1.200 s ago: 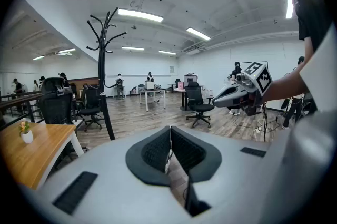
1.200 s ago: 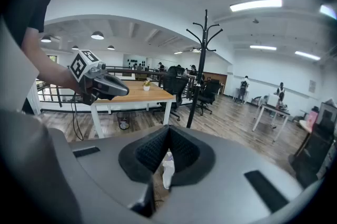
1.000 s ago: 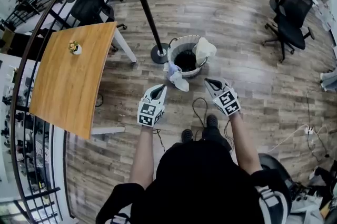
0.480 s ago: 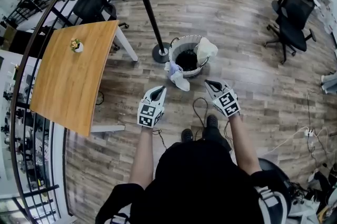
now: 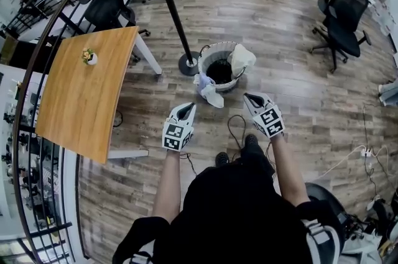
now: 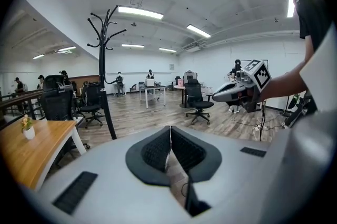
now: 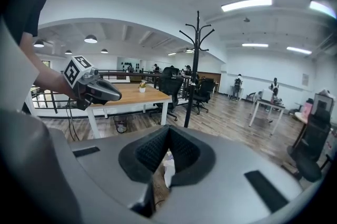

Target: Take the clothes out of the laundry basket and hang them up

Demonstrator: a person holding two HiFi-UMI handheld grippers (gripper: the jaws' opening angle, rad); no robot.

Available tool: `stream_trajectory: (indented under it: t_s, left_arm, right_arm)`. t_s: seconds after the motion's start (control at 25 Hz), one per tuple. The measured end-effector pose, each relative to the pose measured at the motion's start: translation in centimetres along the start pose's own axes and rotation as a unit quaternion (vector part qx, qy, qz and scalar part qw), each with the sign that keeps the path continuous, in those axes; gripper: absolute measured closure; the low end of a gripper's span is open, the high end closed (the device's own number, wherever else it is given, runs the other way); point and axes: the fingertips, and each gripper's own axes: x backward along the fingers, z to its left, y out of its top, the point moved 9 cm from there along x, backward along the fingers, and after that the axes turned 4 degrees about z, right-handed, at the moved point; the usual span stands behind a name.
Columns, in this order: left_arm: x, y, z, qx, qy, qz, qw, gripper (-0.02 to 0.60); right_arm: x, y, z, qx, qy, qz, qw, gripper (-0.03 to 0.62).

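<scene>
A round laundry basket (image 5: 214, 59) stands on the wood floor ahead of me, its inside dark. A pale garment (image 5: 241, 60) hangs over its right rim and a light blue-white one (image 5: 207, 90) spills over the near rim onto the floor. Behind it rises a black coat stand (image 5: 177, 20), also in the left gripper view as a coat stand (image 6: 105, 67) and in the right as a coat stand (image 7: 194, 67). My left gripper (image 5: 187, 106) and right gripper (image 5: 249, 97) hover side by side short of the basket, both shut and empty.
A wooden table (image 5: 87, 92) with a small potted plant (image 5: 89, 56) stands to the left. Black office chairs (image 5: 342, 20) sit at the far right, more at the top left. A black cable (image 5: 235, 129) loops on the floor by my feet. A railing runs along the left.
</scene>
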Motion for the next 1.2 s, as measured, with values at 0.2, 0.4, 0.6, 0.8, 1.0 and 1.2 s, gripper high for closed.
stream_trajectory:
  t_s: [0.2, 0.4, 0.6, 0.8, 1.0, 1.2]
  left_arm:
    - [-0.1, -0.4, 0.5, -0.002, -0.003, 0.011, 0.9999, 0.557]
    - [-0.3, -0.7, 0.9, -0.010, -0.006, 0.022, 0.9997, 0.557]
    - [-1.2, -1.0, 2.3, -0.006, 0.003, 0.032, 0.9994, 0.557]
    - [-2.2, -1.4, 3.5, 0.009, 0.016, 0.046, 0.9988, 0.557]
    - [-4.1, -1.7, 5.4, 0.030, 0.029, 0.057, 0.9975, 0.557]
    - [-6.9, -2.6, 6.5, 0.056, 0.046, 0.077, 0.9944, 0.555]
  right_arm:
    - [-0.1, -0.2, 0.0, 0.000, 0.001, 0.011, 1.000, 0.585]
    - [-1.1, -0.5, -0.6, -0.008, 0.003, 0.006, 1.000, 0.585]
    - [-3.6, -0.6, -1.3, -0.007, 0.020, 0.012, 1.000, 0.585]
    - [-6.2, -0.2, -2.2, 0.000, 0.041, 0.020, 0.999, 0.585]
    - [-9.5, 0.3, -3.9, 0.003, 0.067, 0.037, 0.997, 0.583]
    - [-12.7, -0.2, -6.0, 0.008, 0.096, 0.052, 0.994, 0.583]
